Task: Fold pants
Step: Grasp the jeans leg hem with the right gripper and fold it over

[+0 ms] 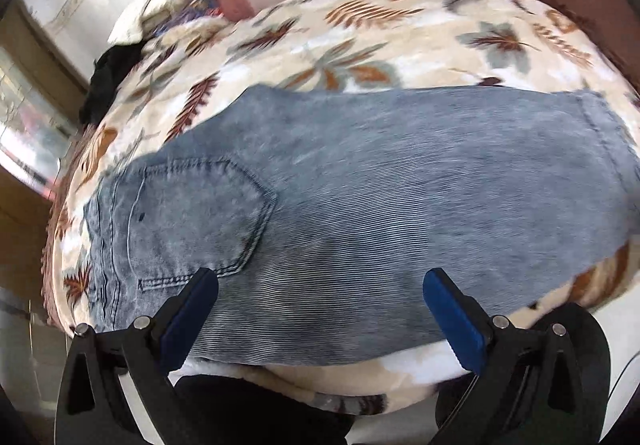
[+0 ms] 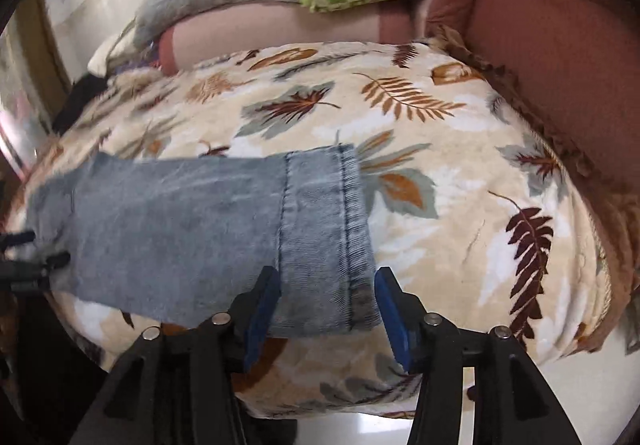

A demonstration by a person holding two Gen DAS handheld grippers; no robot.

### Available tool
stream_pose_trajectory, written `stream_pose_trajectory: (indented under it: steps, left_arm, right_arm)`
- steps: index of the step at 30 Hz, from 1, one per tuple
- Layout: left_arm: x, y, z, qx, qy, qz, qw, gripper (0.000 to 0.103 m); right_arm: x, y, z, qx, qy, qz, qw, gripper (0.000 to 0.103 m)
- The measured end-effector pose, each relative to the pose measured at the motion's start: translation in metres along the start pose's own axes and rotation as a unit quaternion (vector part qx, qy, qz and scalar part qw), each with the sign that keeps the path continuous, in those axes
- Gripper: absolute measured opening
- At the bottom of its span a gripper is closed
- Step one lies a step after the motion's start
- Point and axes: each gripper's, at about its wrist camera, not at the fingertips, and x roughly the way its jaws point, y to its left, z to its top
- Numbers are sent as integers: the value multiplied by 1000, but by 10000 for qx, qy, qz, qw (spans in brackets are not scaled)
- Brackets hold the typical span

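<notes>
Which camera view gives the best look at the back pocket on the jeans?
The left wrist view. The back pocket of the jeans shows whole there, stitching included, beyond the open left hand-held gripper. The right wrist view shows only the hem end of the leg, no pocket.

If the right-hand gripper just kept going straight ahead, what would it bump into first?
Probably the cuffed hem of the jeans: the right gripper has its open jaws straddling it, with the leaf-print blanket underneath. Depth is hard to judge.
</notes>
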Motion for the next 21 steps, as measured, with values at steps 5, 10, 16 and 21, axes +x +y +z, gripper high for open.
stream_pose_trajectory:
  steps: [5, 10, 16, 21]
  left_arm:
    - [-6, -8, -1, 146, 2, -26, 9999, 102]
    - [-2, -10, 5, 130, 39, 116, 9998, 102]
    - [-4, -23, 17, 273, -92, 204, 9994, 102]
    - [-16, -22, 21, 295, -356, 264, 9986, 102]
  right_arm:
    - [20, -29, 12, 412, 200, 757, 9961, 63]
    - [45, -53, 24, 859, 305, 961, 9912, 63]
    - [60, -55, 27, 911, 512, 1174, 9876, 63]
    - [61, -49, 28, 797, 524, 1279, 9872, 63]
